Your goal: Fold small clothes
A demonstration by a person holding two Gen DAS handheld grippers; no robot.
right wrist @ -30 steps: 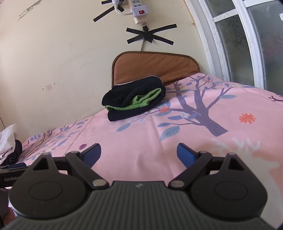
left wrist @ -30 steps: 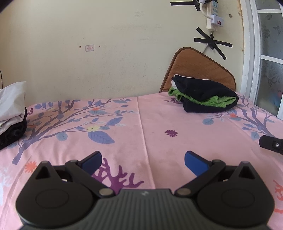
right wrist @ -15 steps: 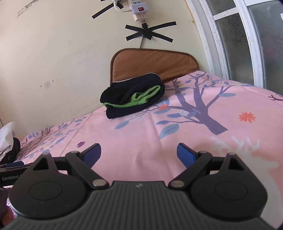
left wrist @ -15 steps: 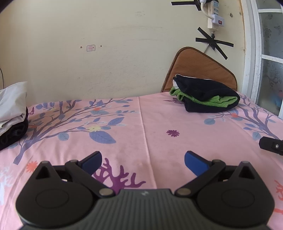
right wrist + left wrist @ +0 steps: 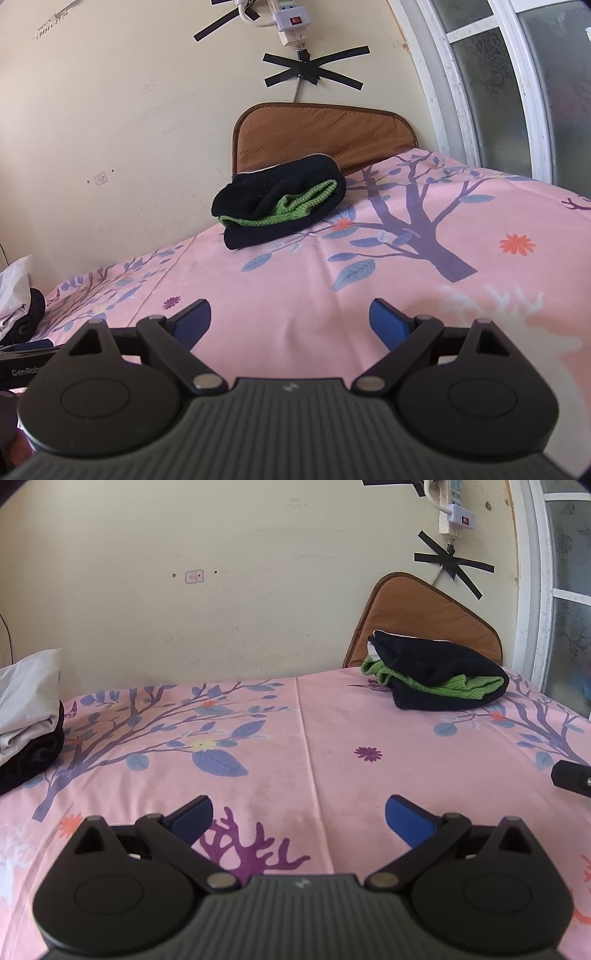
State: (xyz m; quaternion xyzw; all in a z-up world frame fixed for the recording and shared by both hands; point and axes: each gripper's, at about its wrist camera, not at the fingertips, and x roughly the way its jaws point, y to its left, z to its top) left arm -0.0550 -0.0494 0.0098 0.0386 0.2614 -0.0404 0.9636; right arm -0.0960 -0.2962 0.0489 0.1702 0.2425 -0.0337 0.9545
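Note:
A folded pile of black and green clothes lies at the far right of the pink flowered bed sheet; it also shows in the right wrist view. A stack of white and black clothes sits at the far left, also seen in the right wrist view. My left gripper is open and empty, low over the sheet. My right gripper is open and empty, well short of the black and green pile.
A brown cushion leans on the wall behind the black and green pile. A window frame borders the bed on the right. A power strip hangs on the wall above. The right gripper's tip shows at the right edge.
Both views have shifted slightly; the right gripper has tilted a little, bringing the black and green pile lower in its view. Both grippers stay open and empty.

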